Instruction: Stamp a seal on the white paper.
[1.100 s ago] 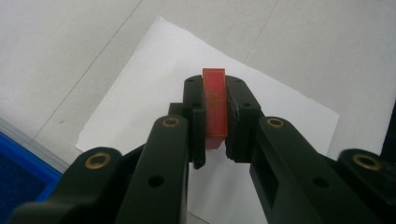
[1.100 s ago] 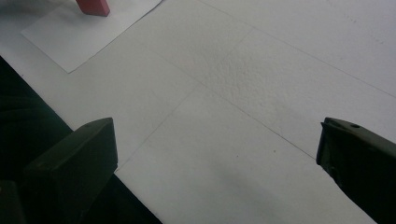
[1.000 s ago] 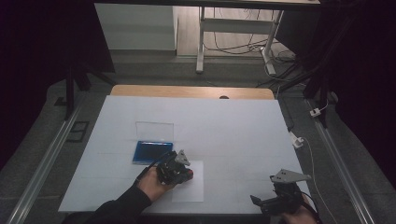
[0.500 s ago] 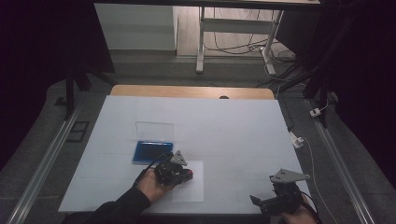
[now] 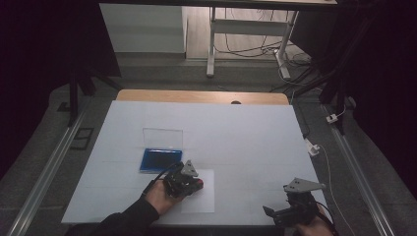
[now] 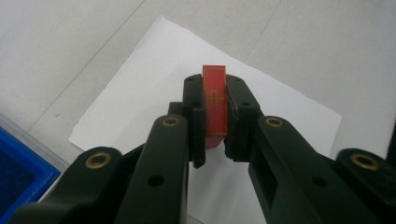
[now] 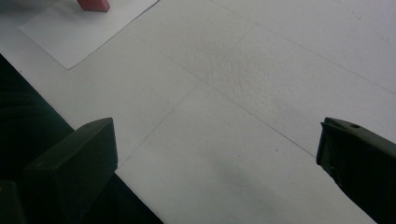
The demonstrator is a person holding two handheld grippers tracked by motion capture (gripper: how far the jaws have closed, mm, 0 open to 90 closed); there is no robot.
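The left gripper (image 6: 215, 140) pinches a red stamp (image 6: 215, 100) between its jaws, which press on the two broad sides and leave the narrow face with its gold mark turned toward the camera. Held this way the stamp stands upright over the paper (image 6: 140, 98), and its lower end seems to be down on the sheet or just above it; I cannot tell which. That grip suits pressing straight down, so my guess is that a print is being made on the paper.

In the high view the left gripper (image 5: 189, 184) sits at the paper's (image 5: 206, 199) left part, with the stamp (image 5: 199, 184) showing as a red spot at its tip. Just beyond it lies the ink pad (image 5: 160, 160), a blue tray with its clear lid (image 5: 163, 136) standing open at the back, near enough for inking and out of the way of the sheet.

The right gripper (image 5: 290, 211) waits at the near right edge of the table (image 5: 255, 128), well apart from the work. In its own view its jaws are spread wide with nothing between them, and the stamp (image 7: 93, 4) shows at the top left on the paper (image 7: 70, 32). It looks parked, leaving the job to the left hand (image 5: 160, 196).

Against the earlier pictures little differs: the left gripper has crept slightly toward the near edge while keeping its place on the paper, and the right gripper, pad and lid stay put
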